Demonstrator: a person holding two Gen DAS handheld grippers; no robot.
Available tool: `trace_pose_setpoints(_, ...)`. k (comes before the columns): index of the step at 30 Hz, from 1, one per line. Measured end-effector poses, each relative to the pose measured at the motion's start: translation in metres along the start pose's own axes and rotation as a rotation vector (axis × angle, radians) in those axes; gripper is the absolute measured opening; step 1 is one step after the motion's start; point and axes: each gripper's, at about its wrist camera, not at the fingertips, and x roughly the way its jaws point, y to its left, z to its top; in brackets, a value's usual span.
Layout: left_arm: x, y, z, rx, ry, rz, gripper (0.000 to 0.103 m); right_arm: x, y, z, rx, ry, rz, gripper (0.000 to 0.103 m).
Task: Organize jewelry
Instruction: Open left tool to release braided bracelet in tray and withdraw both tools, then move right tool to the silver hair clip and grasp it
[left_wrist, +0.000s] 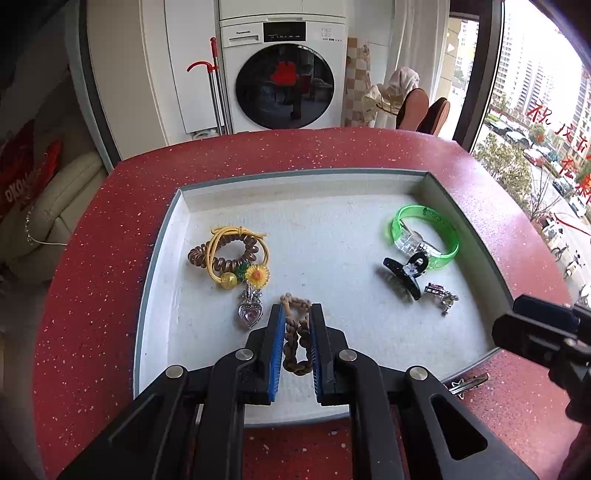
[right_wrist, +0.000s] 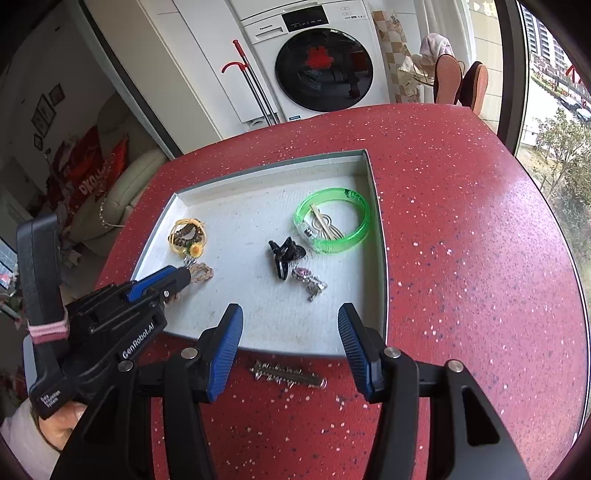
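1. Your left gripper (left_wrist: 297, 314) pinches the brown braided hair tie (left_wrist: 295, 336) at lower centre of the left wrist view, over the white tray (left_wrist: 159, 258).
2. Your right gripper (right_wrist: 290, 326) hangs spread at the tray's near rim, holding nothing.
3. At centre left, the yellow and brown hair ties (left_wrist: 229, 254) lie touching the heart pendant (left_wrist: 249, 312).
4. At centre right sit the green bracelet (left_wrist: 424, 230), black claw clip (left_wrist: 402, 275) and silver charm (left_wrist: 441, 295).
5. On the red counter (right_wrist: 461, 240), a silver key piece (right_wrist: 288, 374) lies just below the tray.
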Motion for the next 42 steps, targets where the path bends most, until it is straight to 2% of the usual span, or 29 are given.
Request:
trace_pose_setpoints(1, -0.002, 0.001, 0.0, 0.0, -0.003, 0.002, 0.031, -0.001, 0.0, -0.002, 0.001, 0.0, 0.0, 0.058)
trace_pose_setpoints(2, -0.004, 0.001, -0.001, -0.002, -0.004, 0.003, 0.048, -0.002, 0.0, -0.003, 0.004, 0.0, 0.0, 0.058)
trace_pose_setpoints(3, -0.005, 0.002, -0.001, -0.007, -0.004, 0.004, 0.099, -0.004, 0.0, -0.004, 0.008, -0.001, 0.001, 0.058)
trace_pose_setpoints(4, -0.01, 0.004, -0.001, -0.027, -0.023, 0.018, 0.103, -0.006, 0.001, -0.005, 0.009, -0.001, 0.002, 0.058)
trace_pose_setpoints(6, -0.02, 0.007, -0.001, -0.045, -0.08, 0.018, 0.103, -0.009, 0.002, -0.008, 0.006, -0.003, -0.005, 0.058)
trace_pose_setpoints(9, -0.024, 0.007, 0.001, -0.041, -0.062, 0.017, 0.103, -0.015, 0.003, -0.011, 0.01, -0.007, 0.0, 0.064)
trace_pose_setpoints(13, -0.037, 0.005, -0.009, -0.022, -0.085, 0.042, 0.103, -0.025, 0.006, -0.018, 0.004, -0.028, 0.005, 0.082)
trace_pose_setpoints(16, -0.045, 0.005, -0.019, -0.01, -0.079, 0.052, 0.103, -0.03, 0.007, -0.023, 0.012, -0.032, -0.001, 0.083)
trace_pose_setpoints(17, -0.047, 0.005, -0.023, -0.008, -0.072, 0.058, 0.103, -0.032, 0.007, -0.026, 0.017, -0.03, 0.003, 0.087)
trace_pose_setpoints(25, -0.074, 0.011, -0.053, -0.024, -0.06, 0.038, 0.103, -0.05, 0.014, -0.053, 0.006, -0.035, 0.012, 0.088)
trace_pose_setpoints(30, -0.093, 0.012, -0.082, -0.027, -0.05, 0.005, 0.103, -0.052, 0.021, -0.079, -0.009, 0.01, 0.032, 0.088)
trace_pose_setpoints(42, -0.113, 0.022, -0.157, -0.079, 0.015, -0.037, 0.103, -0.059, 0.028, -0.138, -0.052, 0.081, -0.005, 0.089)
